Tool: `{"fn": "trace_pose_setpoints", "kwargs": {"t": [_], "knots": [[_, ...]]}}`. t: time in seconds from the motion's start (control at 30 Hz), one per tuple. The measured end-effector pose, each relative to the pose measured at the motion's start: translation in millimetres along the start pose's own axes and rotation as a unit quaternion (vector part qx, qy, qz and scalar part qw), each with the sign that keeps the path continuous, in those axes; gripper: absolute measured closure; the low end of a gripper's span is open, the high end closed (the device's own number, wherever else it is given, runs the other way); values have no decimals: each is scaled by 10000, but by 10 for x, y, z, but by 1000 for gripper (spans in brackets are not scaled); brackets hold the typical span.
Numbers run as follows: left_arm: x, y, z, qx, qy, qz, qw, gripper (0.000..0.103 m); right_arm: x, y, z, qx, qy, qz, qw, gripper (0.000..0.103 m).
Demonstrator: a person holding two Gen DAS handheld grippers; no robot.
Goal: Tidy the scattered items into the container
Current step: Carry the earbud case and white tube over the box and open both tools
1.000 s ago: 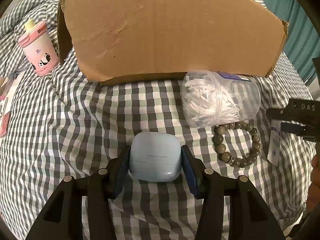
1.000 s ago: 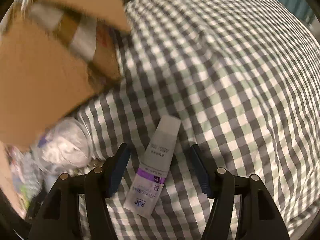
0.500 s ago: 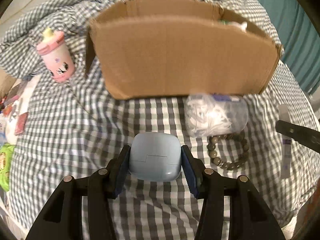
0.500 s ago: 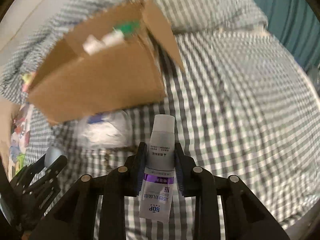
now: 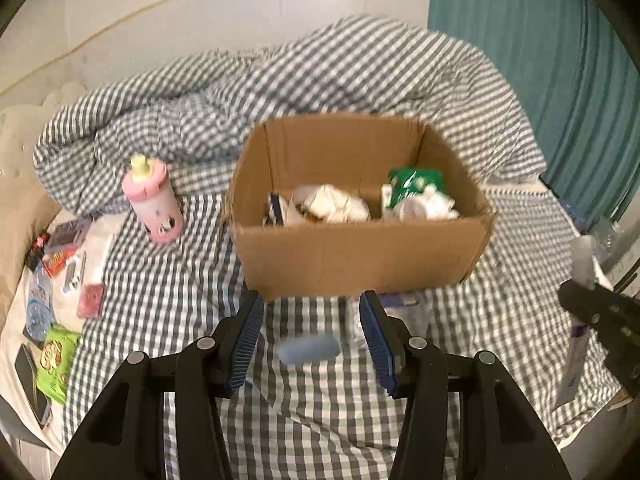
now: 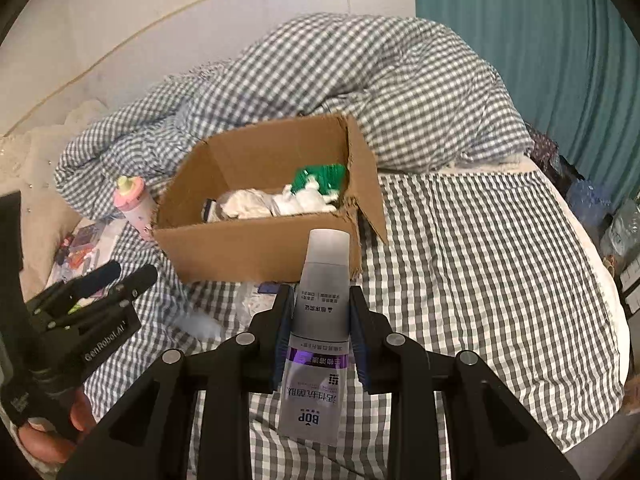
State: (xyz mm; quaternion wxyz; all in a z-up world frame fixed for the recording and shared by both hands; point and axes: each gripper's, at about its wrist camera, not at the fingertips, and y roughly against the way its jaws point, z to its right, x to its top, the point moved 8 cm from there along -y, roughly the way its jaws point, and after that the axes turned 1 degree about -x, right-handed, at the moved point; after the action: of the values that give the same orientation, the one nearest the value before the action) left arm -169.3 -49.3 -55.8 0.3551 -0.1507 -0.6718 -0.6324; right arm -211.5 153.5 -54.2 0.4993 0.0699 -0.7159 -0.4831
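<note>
"BOP" tube [image 6: 320, 320] in right claw [image 6: 320, 330]

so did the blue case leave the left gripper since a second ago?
Yes. The blue case is out of the open left gripper, blurred low before the cardboard box.

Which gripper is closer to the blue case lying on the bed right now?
Left. The left gripper hangs open directly above the blue case. The right gripper, shut on the tube, is off to the case's right.

Checked duvet [image 5: 360, 76], teal curtain [image 5: 540, 60] (right side), headboard [image 5: 120, 12]
</note>
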Motion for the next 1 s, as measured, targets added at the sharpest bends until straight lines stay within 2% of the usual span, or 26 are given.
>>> {"fn": "trace_pose_setpoints", "kwargs": {"t": [0.13,0.27,0.33,0.37,0.43,0.5,0.67,0.73,0.77,0.93,0.97,1.0], "knots": [[94,100,2,1,-56,123,9999,52,37,51,-33,57,0,36,10000,76],[34,18,-27,-60,-39,27,10000,50,-3,-16,-26,82,-23,-60,9999,76],[-92,-115,-7,-252,-65,-152,9995,26,-32,-61,-1,115,-57,-126,9998,76],[-178,-193,9,-332,-94,-228,9991,1,-50,-96,11,126,-78,-167,9998,76],[-345,-339,28,-366,-138,-216,9990,0,-83,-167,21,117,-96,-243,9996,76],[-592,-628,39,-352,-158,-555,9977,0,-112,-235,18,132,-96,-328,9993,76],[-895,-1255,-72,69,-183,-953,9953,0,-134,-310,13,101,-41,-401,9991,76],[-940,-1459,-87,88,-259,-1050,9941,6,-142,-349,38,67,-39,-447,9990,76],[-953,-1538,-86,105,-293,-1104,9934,16,-145,-370,56,46,-41,-468,9989,76],[-981,-1823,-48,59,-422,-1266,9910,24,-143,-444,143,-46,-97,-555,9984,76],[-973,-1818,-53,7,-382,-1246,9915,36,-137,-449,152,-55,-89,-557,9984,76],[-935,-1764,-81,29,-321,-1134,9930,53,-134,-458,157,-52,-92,-564,9984,76]]}}
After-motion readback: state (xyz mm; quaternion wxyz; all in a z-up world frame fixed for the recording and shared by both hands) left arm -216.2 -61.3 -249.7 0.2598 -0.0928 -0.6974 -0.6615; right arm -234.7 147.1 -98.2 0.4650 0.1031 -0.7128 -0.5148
